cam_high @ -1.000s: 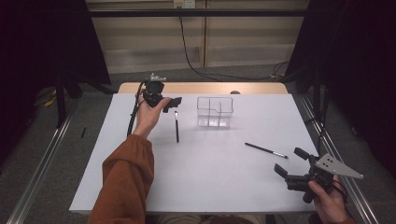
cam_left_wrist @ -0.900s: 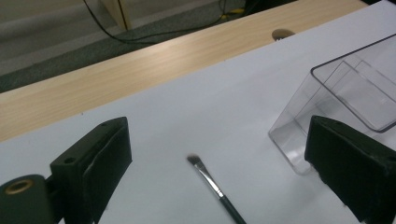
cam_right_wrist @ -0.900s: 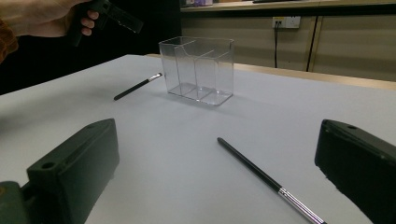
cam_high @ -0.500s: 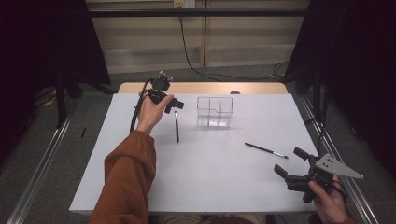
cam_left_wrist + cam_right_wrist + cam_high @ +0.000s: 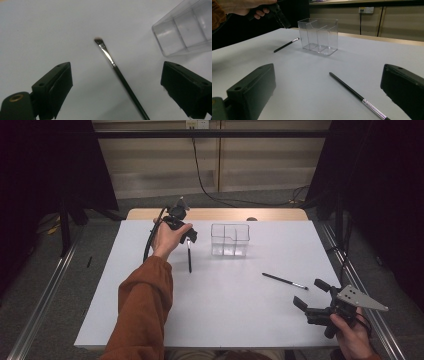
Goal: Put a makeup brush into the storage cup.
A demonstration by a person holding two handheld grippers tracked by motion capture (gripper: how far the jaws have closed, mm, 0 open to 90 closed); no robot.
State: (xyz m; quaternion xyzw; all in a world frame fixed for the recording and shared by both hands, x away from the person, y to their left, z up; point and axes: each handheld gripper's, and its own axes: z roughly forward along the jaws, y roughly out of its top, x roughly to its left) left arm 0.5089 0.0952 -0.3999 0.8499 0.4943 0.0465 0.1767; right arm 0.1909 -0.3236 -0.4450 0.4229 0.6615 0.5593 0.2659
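Brush with a dark handle and silver ferrule lies flat on the white table, just left of the clear divided box and apart from it. Left gripper hangs over the brush's bristle end, jaws wide with nothing between them; they have just been closing a little. Second brush lies right of the box, nearer the person. Right gripper, beyond it at the table's near corner, stands wide and holds nothing.

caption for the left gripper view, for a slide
Open left gripper poised above a thin black makeup brush lying on the white table, clear divided organizer nearby.
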